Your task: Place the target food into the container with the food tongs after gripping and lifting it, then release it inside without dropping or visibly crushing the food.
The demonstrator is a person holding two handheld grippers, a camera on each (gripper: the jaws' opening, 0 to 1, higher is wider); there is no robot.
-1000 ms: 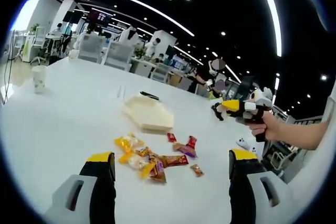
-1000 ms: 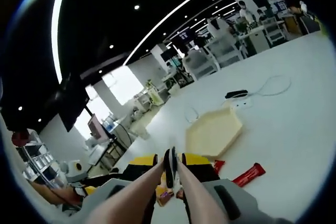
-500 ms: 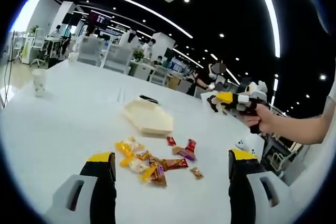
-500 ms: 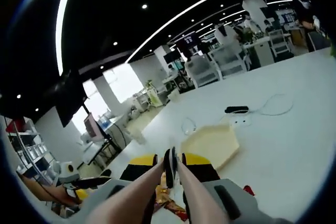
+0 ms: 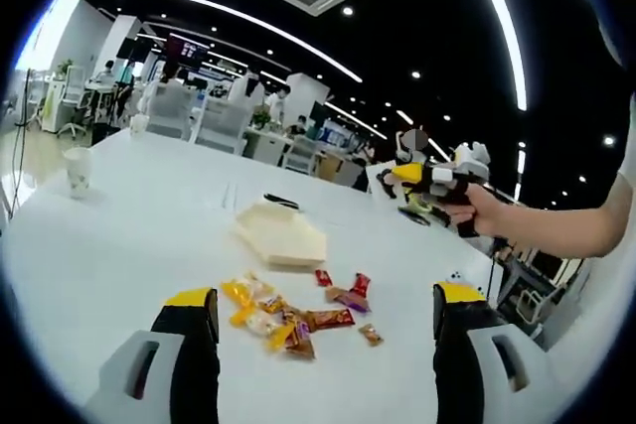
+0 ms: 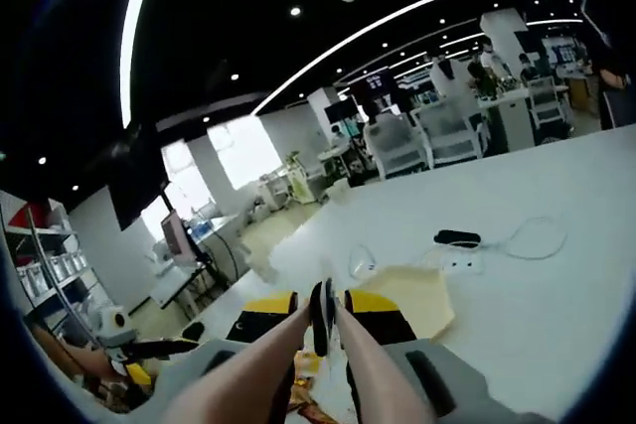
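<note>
Snacks (image 5: pixel 288 312) lie on table (image 5: pixel 119 235), well below raised tongs (image 6: pixel 324 310).

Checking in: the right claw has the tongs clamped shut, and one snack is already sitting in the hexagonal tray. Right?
Not quite. The left gripper view shows the hexagonal tray empty; the snacks all lie on the table in front of it. The right claw does hold the tongs shut.

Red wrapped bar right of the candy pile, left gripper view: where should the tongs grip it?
Grip the red wrapped bar across its narrow middle, coming down from above. It lies flat on the white table, slightly apart from the candy pile, so its long sides look reachable.
</note>
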